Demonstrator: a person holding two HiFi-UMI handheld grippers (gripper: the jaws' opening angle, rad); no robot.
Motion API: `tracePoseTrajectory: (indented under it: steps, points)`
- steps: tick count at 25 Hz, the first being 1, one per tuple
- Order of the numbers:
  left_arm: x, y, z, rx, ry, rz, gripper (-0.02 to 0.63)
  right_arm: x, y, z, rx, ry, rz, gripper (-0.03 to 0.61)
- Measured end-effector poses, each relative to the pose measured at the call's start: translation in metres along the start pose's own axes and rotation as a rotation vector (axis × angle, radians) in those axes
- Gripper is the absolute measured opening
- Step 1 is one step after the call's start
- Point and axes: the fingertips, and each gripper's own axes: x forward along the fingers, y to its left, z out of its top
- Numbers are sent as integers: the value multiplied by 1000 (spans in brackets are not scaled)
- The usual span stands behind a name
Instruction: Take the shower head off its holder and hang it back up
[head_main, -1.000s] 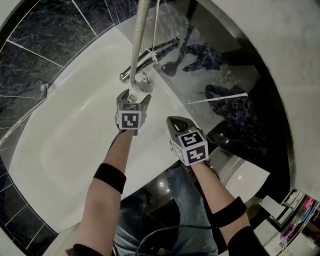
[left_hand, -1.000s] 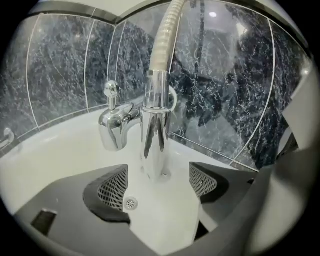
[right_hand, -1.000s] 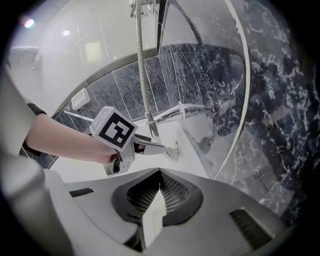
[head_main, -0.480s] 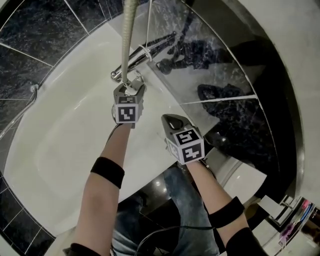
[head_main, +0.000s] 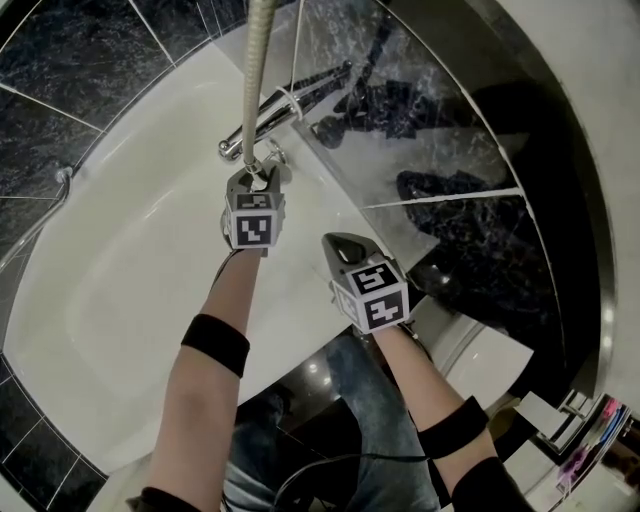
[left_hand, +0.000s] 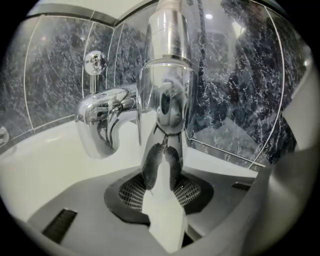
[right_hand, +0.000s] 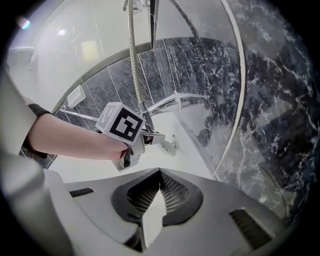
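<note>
White bathtub (head_main: 130, 290), dark marbled tile around it. Your left tongs (head_main: 257, 178) have just been closing and now clamp the lower end of the chrome shower head (left_hand: 167, 105). The tap (left_hand: 102, 117) sits just left of them. Your right tongs (head_main: 338, 242) are pinched together and empty, behind the left pair.

left claw (head_main: 257, 177) moved in on shower head handle (left_hand: 167, 100), jaws just closed from wide open, handle previously ahead of claw, now clamped between its jaws
</note>
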Motion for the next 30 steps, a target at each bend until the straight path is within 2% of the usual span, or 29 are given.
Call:
tracePoseTrajectory:
  steps: [9, 13, 16, 21, 30]
  points:
    - [-32, 5, -13, 13, 0, 17, 114, -6, 15, -6, -4, 20, 19, 23]
    - [-74, 24, -32, 11, 25, 76, 112, -15, 34, -4, -21, 37, 43, 23]
    - [-120, 48, -52, -2, 65, 152, 110, -26, 56, 0, -34, 52, 63, 23]
    - [-204, 77, -87, -55, 120, 216, 110, -52, 120, 26, -80, 79, 136, 23]
    - [-391, 121, -73, -123, 156, 399, 110, -105, 257, 88, -254, 67, 302, 23]
